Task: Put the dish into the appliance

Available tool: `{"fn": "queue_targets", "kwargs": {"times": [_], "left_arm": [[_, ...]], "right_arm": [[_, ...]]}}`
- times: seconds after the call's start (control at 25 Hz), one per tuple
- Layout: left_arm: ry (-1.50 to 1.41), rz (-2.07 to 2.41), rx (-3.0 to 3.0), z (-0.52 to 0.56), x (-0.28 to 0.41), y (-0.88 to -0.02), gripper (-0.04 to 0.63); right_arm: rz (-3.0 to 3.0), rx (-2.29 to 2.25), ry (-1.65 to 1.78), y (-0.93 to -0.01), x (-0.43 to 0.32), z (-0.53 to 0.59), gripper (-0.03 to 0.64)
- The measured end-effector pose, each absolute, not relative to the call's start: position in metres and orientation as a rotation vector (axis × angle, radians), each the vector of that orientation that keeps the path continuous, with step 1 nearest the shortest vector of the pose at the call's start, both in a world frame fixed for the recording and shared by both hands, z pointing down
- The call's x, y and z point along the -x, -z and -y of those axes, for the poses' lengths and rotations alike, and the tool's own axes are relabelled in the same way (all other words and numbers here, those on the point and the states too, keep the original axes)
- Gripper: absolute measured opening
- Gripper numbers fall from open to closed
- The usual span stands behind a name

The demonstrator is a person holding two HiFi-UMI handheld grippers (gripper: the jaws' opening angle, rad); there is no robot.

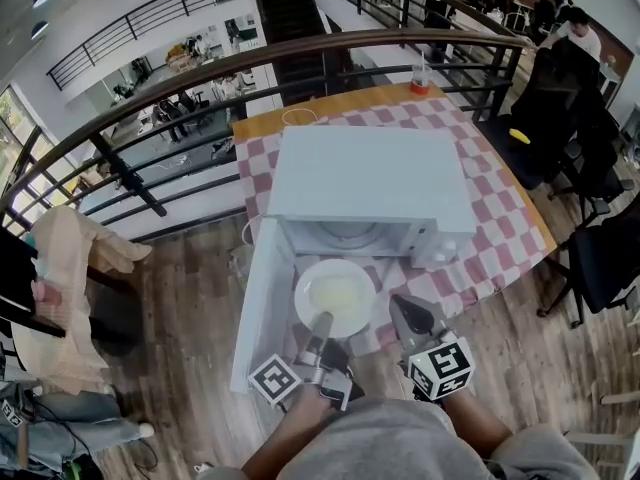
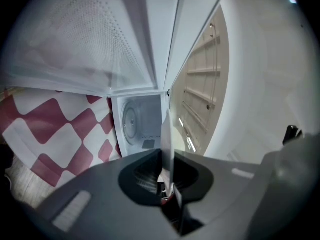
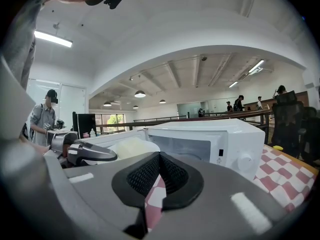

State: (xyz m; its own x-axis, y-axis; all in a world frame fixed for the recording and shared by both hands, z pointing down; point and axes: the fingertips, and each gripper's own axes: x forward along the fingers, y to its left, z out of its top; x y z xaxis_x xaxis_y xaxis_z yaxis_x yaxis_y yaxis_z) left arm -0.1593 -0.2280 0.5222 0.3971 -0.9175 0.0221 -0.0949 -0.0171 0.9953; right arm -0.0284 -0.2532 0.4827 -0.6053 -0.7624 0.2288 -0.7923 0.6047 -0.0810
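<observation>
Dish (image 1: 335, 296) is white and round, with a pale yellowish middle. It is held in the air just in front of the open mouth of the microwave (image 1: 370, 183) and is not yet inside. The left hand-held gripper (image 1: 322, 320) holds it at the near rim. In the left gripper view the thin edge of the dish stands between the two dark pads, and the jaws are closed narrow on it. Past that edge the same view looks into the white chamber (image 2: 142, 121), where the round turntable can be seen.

The microwave is white and stands on a surface covered with a red and white checked cloth (image 1: 500, 218). Its door (image 1: 262, 298) is swung fully open to the left side, and the dish is just beside the inner face of the door.

The right hand-held gripper (image 1: 400, 305) is just to the right of the dish, near its rim, but I cannot tell if it touches. In the right gripper view its jaws are together with nothing between them; only the checked cloth shows through the slit under the pads. That view also shows the front of the microwave with its knob, and the dish with the left hand-held gripper at the left.

A curved railing (image 1: 300, 53) runs behind the surface, and a lower floor is visible beyond it.
</observation>
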Motion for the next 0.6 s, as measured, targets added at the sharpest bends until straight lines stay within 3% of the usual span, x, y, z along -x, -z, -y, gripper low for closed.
{"fn": "queue_targets", "kwargs": {"times": [0.6], "left_arm": [[0.851,0.943,-1.406,0.254,0.176,-0.531,0.028]], "right_arm": [[2.602,-1.340,-0.246,-0.485,0.036,0.274,0.000]]}}
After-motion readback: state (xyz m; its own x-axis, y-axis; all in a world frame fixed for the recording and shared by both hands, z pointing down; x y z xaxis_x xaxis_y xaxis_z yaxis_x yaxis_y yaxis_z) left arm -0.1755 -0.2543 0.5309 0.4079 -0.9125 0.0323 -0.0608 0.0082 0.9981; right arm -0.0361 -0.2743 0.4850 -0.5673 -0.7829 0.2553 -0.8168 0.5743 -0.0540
